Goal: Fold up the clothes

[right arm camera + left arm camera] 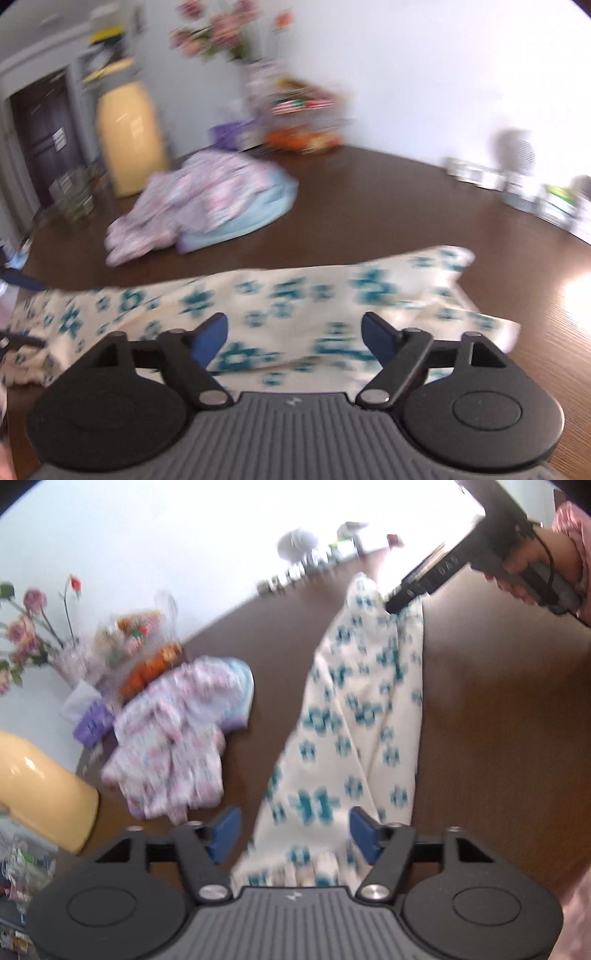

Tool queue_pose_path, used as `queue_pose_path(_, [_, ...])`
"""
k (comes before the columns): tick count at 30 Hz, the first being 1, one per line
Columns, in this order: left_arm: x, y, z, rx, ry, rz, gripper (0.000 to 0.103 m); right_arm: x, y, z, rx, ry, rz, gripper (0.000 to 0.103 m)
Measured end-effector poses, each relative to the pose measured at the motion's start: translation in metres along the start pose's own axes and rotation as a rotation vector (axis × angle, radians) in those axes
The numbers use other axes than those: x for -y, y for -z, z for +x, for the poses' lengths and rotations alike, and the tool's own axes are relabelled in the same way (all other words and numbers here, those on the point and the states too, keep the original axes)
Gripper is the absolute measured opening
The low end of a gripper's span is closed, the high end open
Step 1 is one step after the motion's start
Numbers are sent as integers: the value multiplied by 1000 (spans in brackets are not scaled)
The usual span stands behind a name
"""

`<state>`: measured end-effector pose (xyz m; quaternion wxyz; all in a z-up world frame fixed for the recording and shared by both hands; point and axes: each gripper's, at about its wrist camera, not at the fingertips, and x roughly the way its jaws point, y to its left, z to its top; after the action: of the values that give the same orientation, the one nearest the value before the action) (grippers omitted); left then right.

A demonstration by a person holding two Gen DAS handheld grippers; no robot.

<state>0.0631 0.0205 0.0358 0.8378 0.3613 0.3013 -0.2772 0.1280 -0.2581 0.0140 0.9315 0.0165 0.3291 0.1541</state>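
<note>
Two views, listed in turn.

Left wrist view. Item: my left gripper, blue pads spread wide, pinching nothing. Item: cream garment with teal flower print, stretched out on the brown table, running from between my fingers straight ahead; its near end lies in the gap between the pads, though I cannot tell whether it touches either one. Item: my right gripper, ahead and to the right, held in my hand, its tip at the far end of the garment; whether it pinches the cloth cannot be told from here. Item: crumpled pile of pink-and-white patterned clothes over something light blue, ahead to the left, well apart from the garment. Item: vase of pink roses and a blurred heap of orange things, beyond the pile. Item: yellow rounded object, near left.

Right wrist view. Item: my right gripper, blue pads spread apart, nothing between them. Item: the cream garment, lying crosswise just beyond and beneath my fingers, wrinkled toward the right end. Item: the clothes pile, ahead to the left, apart from the garment. Item: yellow object, far left. Everything here is motion-blurred.
</note>
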Motion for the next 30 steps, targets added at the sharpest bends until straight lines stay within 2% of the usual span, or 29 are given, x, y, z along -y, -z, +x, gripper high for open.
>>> queue_pose_path(3, [4,-33,6,43,26,32,76,37,3,-3,-23,70,121,88])
queue_pose_path(6, [16,-72,24,70,79,86,73,68,12,-2,-54,63,251,88])
queue_pose_path(7, [21,-84,32,72,94,104,69,73,15,-1,-58,54,280,88])
queue_pose_path(9, [32,-106,53,73,124,137,46,81,19,0,-56,34,319,88])
queue_pose_path(12, [50,-138,83,71,169,181,35,88,22,5,-48,12,363,88])
queue_pose_path(16, [67,-163,120,55,201,201,31,96,25,13,-35,-15,431,87])
queue_pose_path(19, [73,-171,142,37,227,201,31,100,26,18,-16,-30,469,84])
queue_pose_path(21, [74,-170,155,25,238,194,26,103,25,21,2,-42,488,83])
queue_pose_path(25, [71,-166,158,43,269,166,21,106,24,28,22,-46,509,78])
queue_pose_path(27, [73,-164,157,53,275,169,17,107,23,32,31,-46,518,70])
queue_pose_path(30, [76,-163,157,59,269,183,17,109,22,37,44,-46,531,59])
